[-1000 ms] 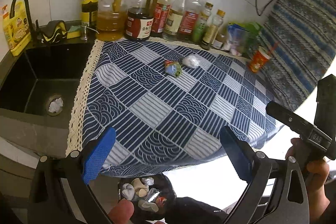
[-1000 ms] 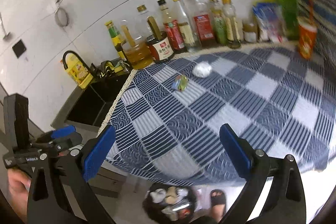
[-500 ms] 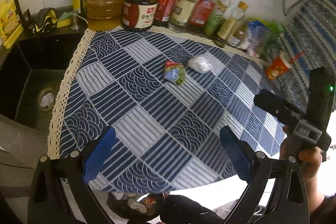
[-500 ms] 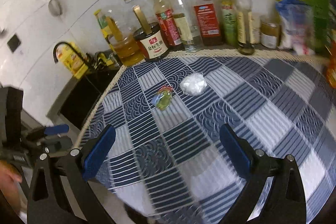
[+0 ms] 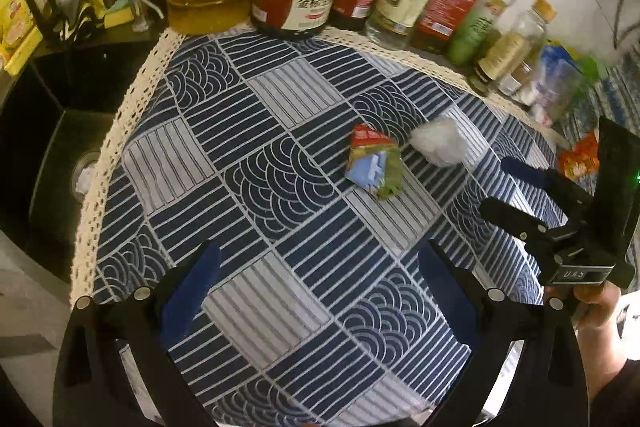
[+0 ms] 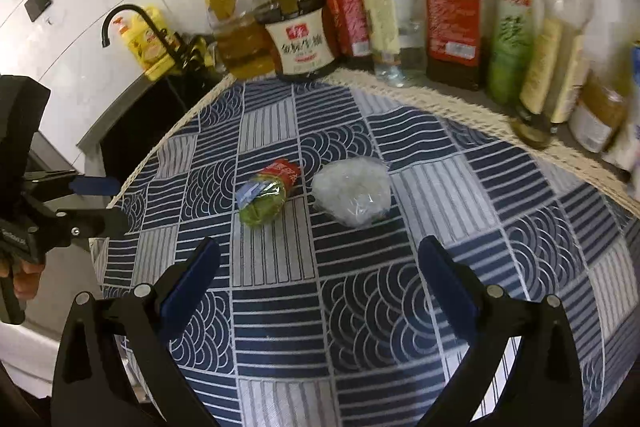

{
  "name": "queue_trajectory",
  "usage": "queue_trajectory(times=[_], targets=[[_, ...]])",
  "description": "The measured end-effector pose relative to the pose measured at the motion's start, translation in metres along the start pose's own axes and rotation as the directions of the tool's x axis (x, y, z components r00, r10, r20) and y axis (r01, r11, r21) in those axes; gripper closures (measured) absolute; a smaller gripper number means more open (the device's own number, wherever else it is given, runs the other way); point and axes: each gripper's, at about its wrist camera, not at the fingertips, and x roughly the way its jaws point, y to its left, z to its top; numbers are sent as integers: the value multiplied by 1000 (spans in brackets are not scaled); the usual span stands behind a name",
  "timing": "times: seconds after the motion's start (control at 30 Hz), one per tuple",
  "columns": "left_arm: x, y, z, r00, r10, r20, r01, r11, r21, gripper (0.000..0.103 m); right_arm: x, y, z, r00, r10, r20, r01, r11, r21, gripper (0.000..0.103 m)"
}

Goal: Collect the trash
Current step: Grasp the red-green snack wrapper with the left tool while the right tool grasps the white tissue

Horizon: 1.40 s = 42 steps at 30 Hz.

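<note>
Broadly, a dark blue and white patchwork tablecloth with a cream lace edge (image 5: 132,131) is covering the counter, and a row of tall glass and plastic sauce and oil bottles (image 6: 452,23) is standing along the tiled wall behind it. A black sink (image 5: 60,131) is sitting beside the cloth's left edge.

Both pieces of trash are lying near the middle of the cloth, just beside each other and apparently not touching. The larger one, a crumpled clear plastic bag bunched into a whitish ball (image 6: 352,191), is looking very light, soft and slippery; it will probably squash flat, so a pinch across its bulkiest middle seems safest. The smaller one, a crushed red, green and blue snack wrapper (image 6: 266,193), is looking equally light and crinkly, likely stiffer along its folds; closing across its narrow width, low against the cloth, should keep it from sliding away.

The right gripper (image 6: 318,283) is hovering over the cloth in front of both pieces, jaws wide apart and holding nothing. The left gripper (image 5: 318,283) is hanging farther back, jaws likewise spread and empty.
</note>
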Motion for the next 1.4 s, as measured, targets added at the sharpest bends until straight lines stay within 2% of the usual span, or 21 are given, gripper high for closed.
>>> queue_trajectory(times=[0.17, 0.27, 0.5, 0.67, 0.73, 0.97, 1.13, 1.2, 1.33, 1.4], targets=[[18, 0, 9, 1000, -4, -25, 4, 1000, -16, 8, 22, -11, 14, 998, 44, -49, -45, 998, -31, 5], [27, -3, 15, 999, -35, -41, 34, 999, -16, 8, 32, -17, 19, 997, 29, -68, -33, 997, -63, 6], [41, -16, 27, 997, -57, -56, 59, 998, 32, 8, 45, -27, 31, 992, 69, -105, -79, 992, -99, 26], [52, -19, 32, 996, -43, -72, 45, 999, 18, 8, 58, -28, 34, 987, 78, -138, -93, 989, -111, 29], [57, -21, 33, 996, -39, -81, 41, 999, 16, 8, 62, -30, 34, 986, 74, -146, -90, 990, -110, 43], [69, -36, 39, 995, -35, -99, 40, 998, 50, 8, 47, -41, 30, 991, 82, -103, -91, 991, -93, 47], [79, -44, 48, 994, -24, -111, 33, 997, 75, 8, 15, -50, 21, 994, 93, -58, -96, 993, -64, 47], [87, -47, 52, 991, -11, -132, 24, 995, 96, 18, 1, -52, 16, 996, 85, -33, -87, 994, -65, 47], [98, -51, 59, 988, 27, -149, -7, 991, 131, 22, -17, -57, 4, 998, 56, 2, -56, 997, -51, 47], [103, -53, 63, 988, 20, -153, 1, 991, 132, 28, -24, -58, -3, 999, 47, 20, -46, 998, -34, 47]])
